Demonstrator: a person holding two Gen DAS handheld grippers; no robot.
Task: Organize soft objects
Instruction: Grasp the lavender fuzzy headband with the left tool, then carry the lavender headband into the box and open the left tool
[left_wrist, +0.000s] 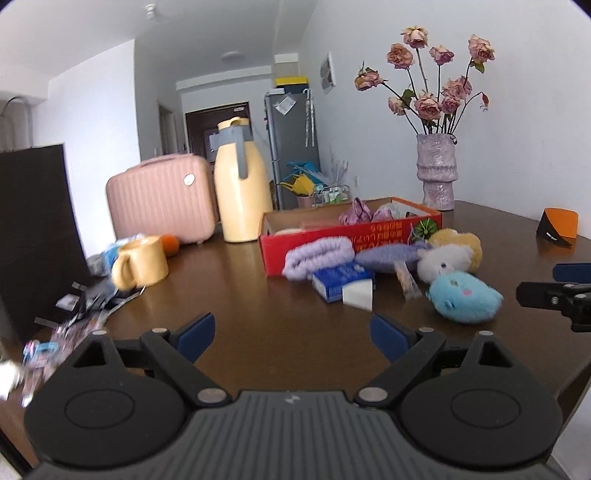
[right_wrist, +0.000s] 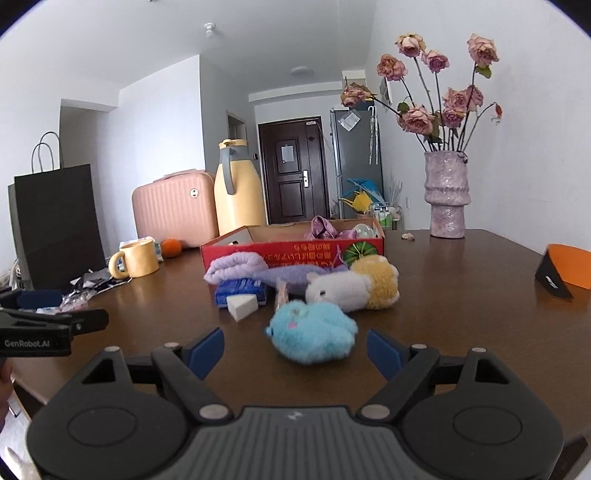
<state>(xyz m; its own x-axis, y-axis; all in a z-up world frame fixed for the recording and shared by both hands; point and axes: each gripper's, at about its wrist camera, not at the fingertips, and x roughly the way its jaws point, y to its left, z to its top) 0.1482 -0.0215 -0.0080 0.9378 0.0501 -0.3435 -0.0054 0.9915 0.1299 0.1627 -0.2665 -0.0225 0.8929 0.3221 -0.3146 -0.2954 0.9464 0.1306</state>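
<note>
1. Left wrist view. Left tool (left_wrist: 291, 334): blue pads spread wide, nothing between them, only bare brown table (left_wrist: 229, 295) ahead.
2. Same view. Blue plush toy (left_wrist: 466, 295): fluffy, rounded, lying on the table ahead and off to the right of this tool, well apart from it. Right tool (left_wrist: 554, 284) entered at the right edge, just beside the plush.
3. Same view. Lilac knitted roll (left_wrist: 317, 256), ribbed and soft, lay against the front wall of the red cardboard box (left_wrist: 295, 240). A white-and-yellow plush (left_wrist: 448, 254) lay behind the blue one.
4. Right wrist view. Right tool (right_wrist: 295, 352): pads wide apart, gripping nothing. Blue plush toy (right_wrist: 312, 334) lay directly ahead, centred in the gap between the pads but just beyond their tips, untouched; its long axis ran across the tool's opening.
5. Same view. Judgement: the right hand was the nearer, and a short forward push would bring the pads to either end of the plush.
6. Same view. White foam wedge (right_wrist: 242, 306) and blue packet (right_wrist: 240, 290) lay left of the plush, near it.
</note>
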